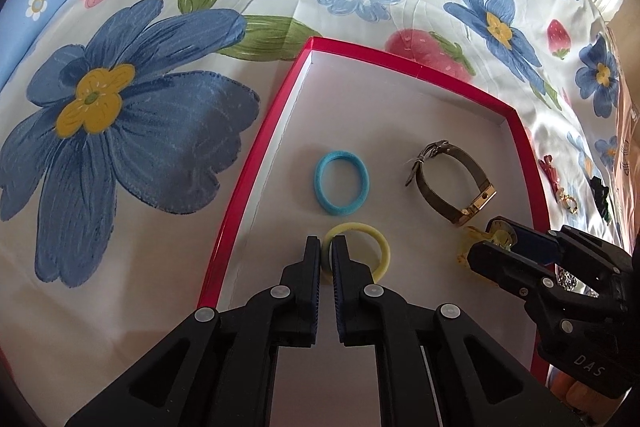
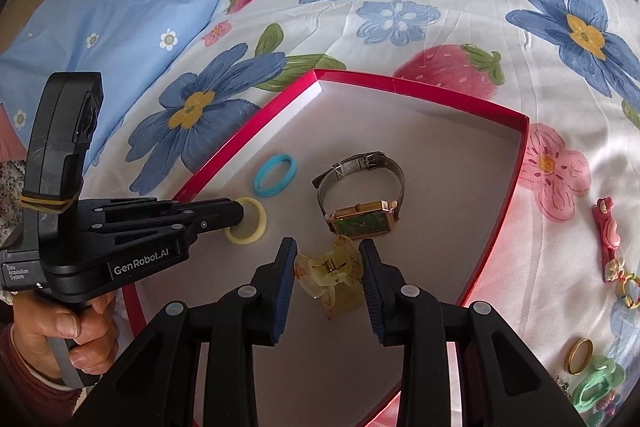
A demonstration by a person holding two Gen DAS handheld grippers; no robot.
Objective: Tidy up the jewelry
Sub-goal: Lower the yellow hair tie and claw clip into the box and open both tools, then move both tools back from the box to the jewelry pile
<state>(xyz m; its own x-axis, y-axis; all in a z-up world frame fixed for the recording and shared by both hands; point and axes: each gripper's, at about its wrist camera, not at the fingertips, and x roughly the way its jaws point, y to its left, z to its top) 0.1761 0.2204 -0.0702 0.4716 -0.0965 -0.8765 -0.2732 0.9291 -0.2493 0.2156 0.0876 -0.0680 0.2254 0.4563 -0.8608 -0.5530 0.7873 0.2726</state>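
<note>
While the left tool [image 1: 326,247] pinches the yellow hair tie [image 1: 357,251] low in the red tray [image 1: 256,163], the right tool [image 2: 328,259] sits spread around the yellow claw clip [image 2: 330,277], so I'd guess placing's underway and letting go comes next.

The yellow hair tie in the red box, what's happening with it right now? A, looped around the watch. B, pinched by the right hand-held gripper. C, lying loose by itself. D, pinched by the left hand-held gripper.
D: the left hand-held gripper is closed on the rim of the yellow hair tie; the right hand-held gripper straddles the yellow hair clip.
</note>
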